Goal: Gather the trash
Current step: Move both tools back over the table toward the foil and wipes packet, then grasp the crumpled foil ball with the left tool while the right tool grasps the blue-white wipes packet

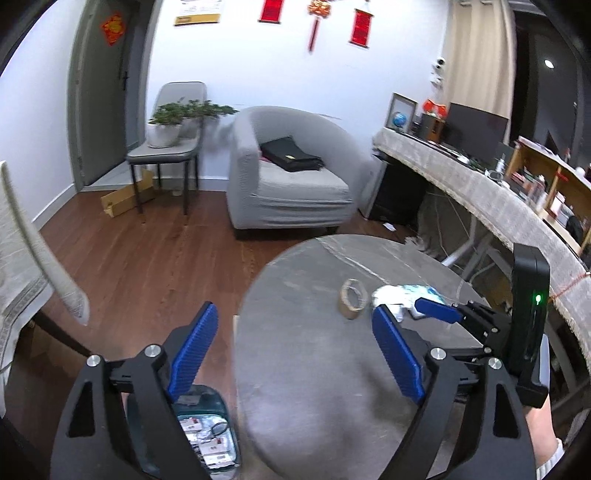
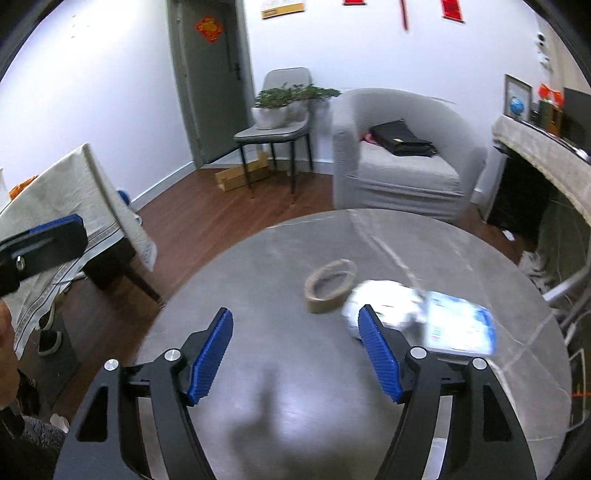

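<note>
No legible text anywhere: the red wall hangings (image 1: pixel 271 10) and the red diamond decal on the door (image 1: pixel 113 27) are too blurred to read, and the print on the blue-and-white packet (image 2: pixel 460 325) is also unreadable. Round grey tabletop (image 1: pixel 314 369) carries the trash: a brown tape-roll core (image 2: pixel 330 285) near centre, lying tilted, a crumpled white wrapper (image 2: pixel 384 302) just beside it at 3 o'clock, and the packet touching the wrapper further toward 3 o'clock. Left gripper (image 1: pixel 291 354) has its fingers spread wide with nothing between them, over the tabletop's 9 o'clock edge. Right gripper (image 2: pixel 295 354) is likewise wide apart and empty, over the near half of the tabletop; its right finger (image 2: pixel 378 350) overlaps the wrapper in view, contact cannot be told. In the left view the right gripper's blue fingertip sits close over the wrapper. Bin with a teal liner (image 1: pixel 207 432) stands on the floor below the left gripper, holding what look like white printed packets, details unclear. Around: grey armchair (image 1: pixel 288 173) at 12 o'clock with a black bag (image 1: pixel 291 153) on its seat, grey chair (image 1: pixel 166 147) carrying potted plants (image 1: pixel 166 125), flat cardboard box (image 1: pixel 125 197) under it, cloth-covered desk (image 1: pixel 480 184) at 2 o'clock with a dark monitor (image 1: pixel 476 133) and a small globe (image 1: pixel 400 119).
</note>
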### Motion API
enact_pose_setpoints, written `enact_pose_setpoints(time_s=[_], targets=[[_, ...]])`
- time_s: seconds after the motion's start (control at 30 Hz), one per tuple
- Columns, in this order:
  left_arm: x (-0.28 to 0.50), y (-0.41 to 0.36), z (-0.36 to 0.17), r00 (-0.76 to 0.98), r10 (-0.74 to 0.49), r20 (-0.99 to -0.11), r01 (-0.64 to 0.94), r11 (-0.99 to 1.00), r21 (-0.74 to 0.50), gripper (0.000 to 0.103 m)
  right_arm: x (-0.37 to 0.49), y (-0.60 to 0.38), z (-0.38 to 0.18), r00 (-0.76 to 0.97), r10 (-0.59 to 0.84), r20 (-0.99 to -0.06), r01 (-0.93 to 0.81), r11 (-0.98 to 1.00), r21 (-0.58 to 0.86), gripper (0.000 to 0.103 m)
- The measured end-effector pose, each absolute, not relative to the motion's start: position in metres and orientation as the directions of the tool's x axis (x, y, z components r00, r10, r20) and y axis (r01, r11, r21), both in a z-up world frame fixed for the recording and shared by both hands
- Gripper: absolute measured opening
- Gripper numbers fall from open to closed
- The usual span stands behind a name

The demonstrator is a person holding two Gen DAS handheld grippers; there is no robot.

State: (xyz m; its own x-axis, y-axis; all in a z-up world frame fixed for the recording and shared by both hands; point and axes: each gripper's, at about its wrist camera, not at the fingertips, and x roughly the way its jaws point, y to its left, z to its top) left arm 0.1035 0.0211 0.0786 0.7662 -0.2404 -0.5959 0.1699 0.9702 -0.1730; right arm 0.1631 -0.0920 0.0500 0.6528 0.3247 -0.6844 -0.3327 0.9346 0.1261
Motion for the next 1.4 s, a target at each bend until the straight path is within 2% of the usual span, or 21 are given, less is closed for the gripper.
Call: enact_pose_setpoints(time_s=[0.23, 0.53, 0.83, 1.23, 1.4], targets=[[0.125, -0.033, 0.06, 0.724, -0.302, -0.62, 0.267, 0.952, -0.151, 0.088, 0.172, -0.147, 0.045, 0.673, 0.273, -0.687, -0.248, 0.959, 0.137, 0.078], [0.155, -0.085, 0.026, 0.653, -0.342, -0.676, 0.343, 0.929, -0.139, 0.088, 0.186, -0.196, 0.041, 0.691, 0.238, -0.682, -0.152, 0.971, 0.184, 0.081], [0.184, -0.111, -0.008, 0.567, -0.381, -0.73, 0.391, 0.905, -0.168, 0.079, 0.196, -0.221, 0.034, 0.689, 0.231, -0.687, -0.11, 0.97, 0.216, 0.082], [0.211, -0.123, -0.023, 0.537, -0.392, -0.747, 0.399, 0.898, -0.184, 0.079, 0.209, -0.222, 0.024, 0.656, 0.252, -0.711, -0.12, 0.965, 0.232, 0.082], [0.219, -0.126, -0.029, 0.533, -0.37, -0.761, 0.39, 0.906, -0.167, 0.073, 0.213, -0.225, 0.022, 0.655, 0.243, -0.715, -0.111, 0.968, 0.227, 0.083]])
